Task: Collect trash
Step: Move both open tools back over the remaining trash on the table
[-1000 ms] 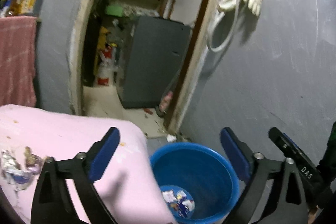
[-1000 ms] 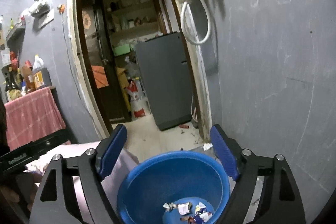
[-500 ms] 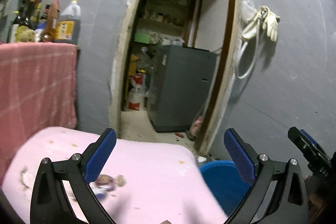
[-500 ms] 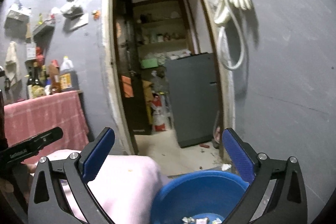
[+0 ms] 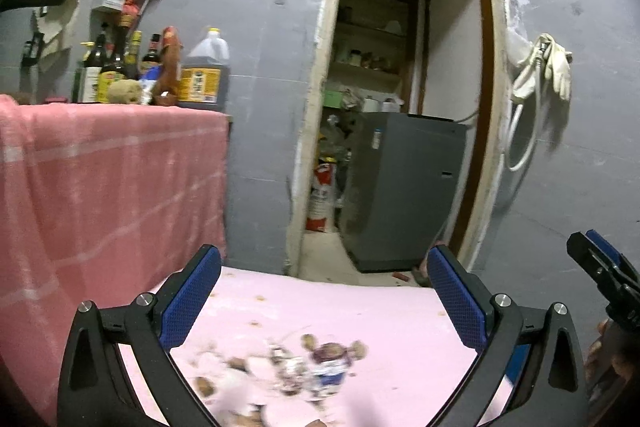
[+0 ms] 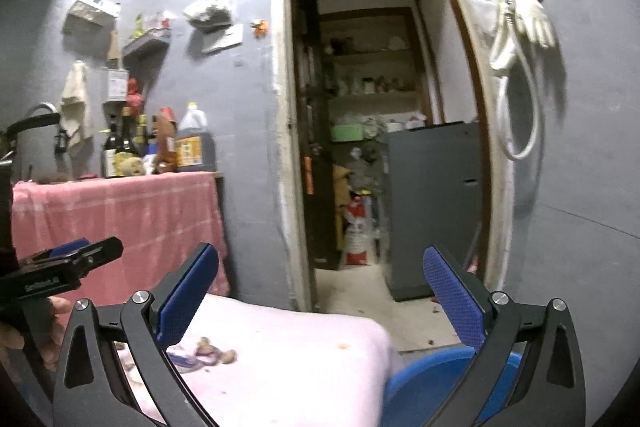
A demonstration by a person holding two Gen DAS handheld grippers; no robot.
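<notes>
Crumpled wrappers and nut shells (image 5: 320, 371) lie blurred on the pink-covered table (image 5: 360, 311), low between my left fingers. My left gripper (image 5: 324, 299) is open and empty above them. In the right wrist view the same trash (image 6: 208, 351) lies on the table (image 6: 304, 347) near the left finger. My right gripper (image 6: 320, 299) is open and empty. The blue bucket's rim (image 6: 424, 379) shows at the table's right end, beside the right finger; its inside is hidden.
A pink cloth (image 5: 104, 179) drapes a counter with bottles (image 5: 160, 71) at left. An open doorway with a grey appliance (image 5: 404, 187) lies straight on. A hose and glove (image 5: 540, 83) hang on the grey wall. The other gripper (image 5: 604, 275) shows at right.
Both grippers have swung left and tilted up, away from the blue bucket and over the pink table. The bucket has left the left view; the trash pile now sits between the left fingers.
</notes>
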